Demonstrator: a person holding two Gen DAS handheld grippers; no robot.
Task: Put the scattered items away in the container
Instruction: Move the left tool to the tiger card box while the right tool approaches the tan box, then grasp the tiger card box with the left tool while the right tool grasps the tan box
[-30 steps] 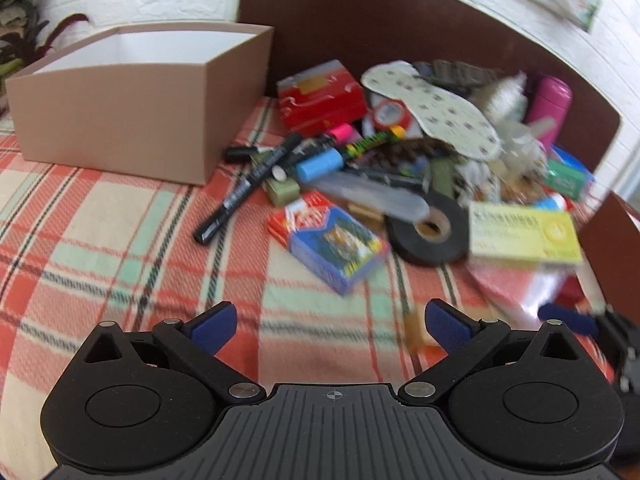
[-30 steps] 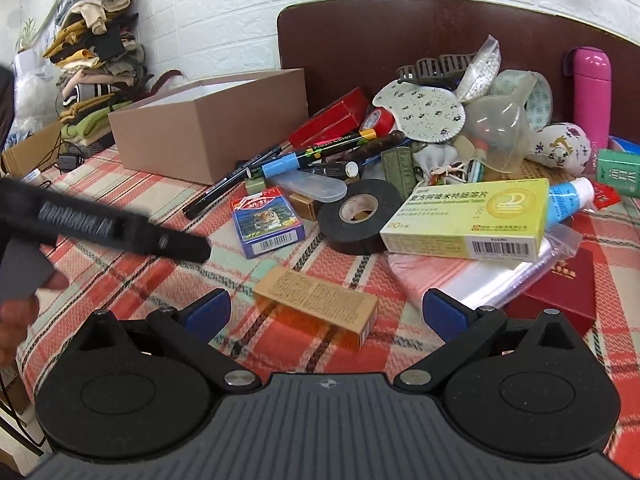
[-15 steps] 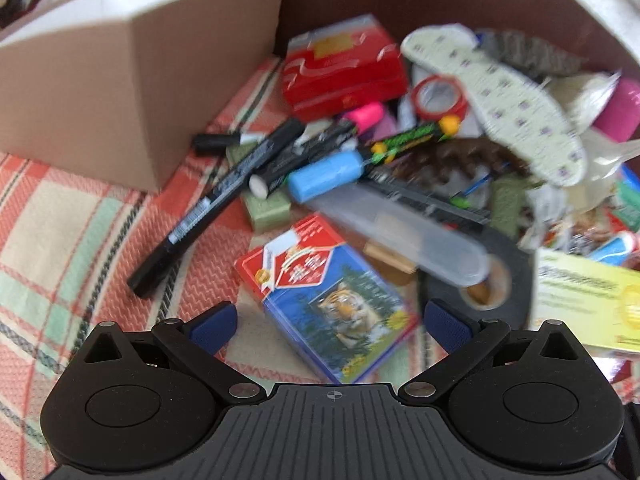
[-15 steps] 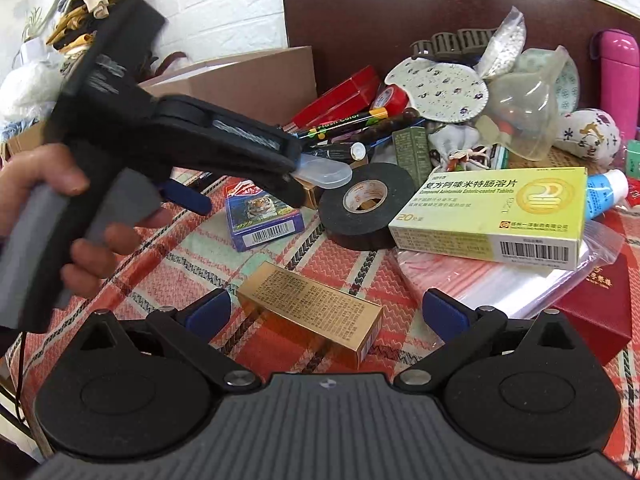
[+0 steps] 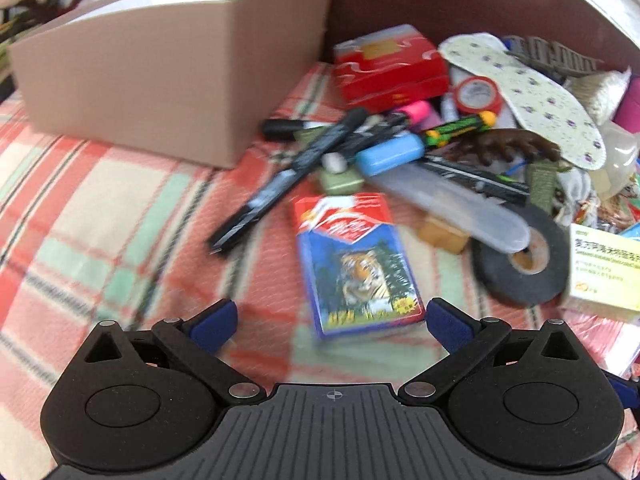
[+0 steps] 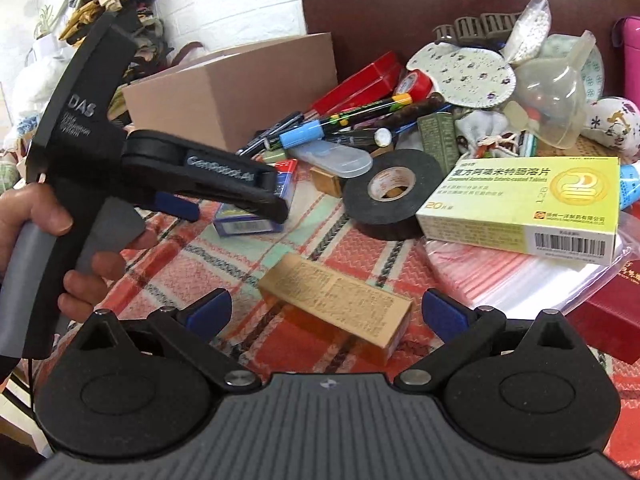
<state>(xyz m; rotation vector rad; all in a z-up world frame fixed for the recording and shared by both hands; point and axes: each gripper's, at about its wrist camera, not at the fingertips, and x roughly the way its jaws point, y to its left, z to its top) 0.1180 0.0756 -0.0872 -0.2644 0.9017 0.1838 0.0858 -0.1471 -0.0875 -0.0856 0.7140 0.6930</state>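
A brown cardboard box point(image 5: 160, 80) point(image 6: 240, 84) stands open at the back left of the plaid cloth. A heap of scattered items lies to its right. My left gripper point(image 5: 332, 320) is open, its blue pads on either side of a blue-and-red tiger card box point(image 5: 356, 264), just short of it. In the right wrist view the left gripper's black body point(image 6: 200, 176) hangs over that card box point(image 6: 248, 220), held by a hand point(image 6: 36, 216). My right gripper point(image 6: 326, 312) is open just behind a gold carton point(image 6: 336, 304).
The pile holds black markers point(image 5: 288, 176), a black tape roll point(image 5: 524, 260) point(image 6: 392, 192), a clear case point(image 5: 452, 208), a red box point(image 5: 388, 64), a yellow-green medicine box point(image 6: 524, 208), a patterned insole point(image 5: 528, 92), and clear plastic bags point(image 6: 520, 280). A dark headboard point(image 6: 400, 8) rises behind.
My left gripper has swung in low toward the tiger card box, which now lies between its open pads. The right gripper has crept closer to the gold carton.
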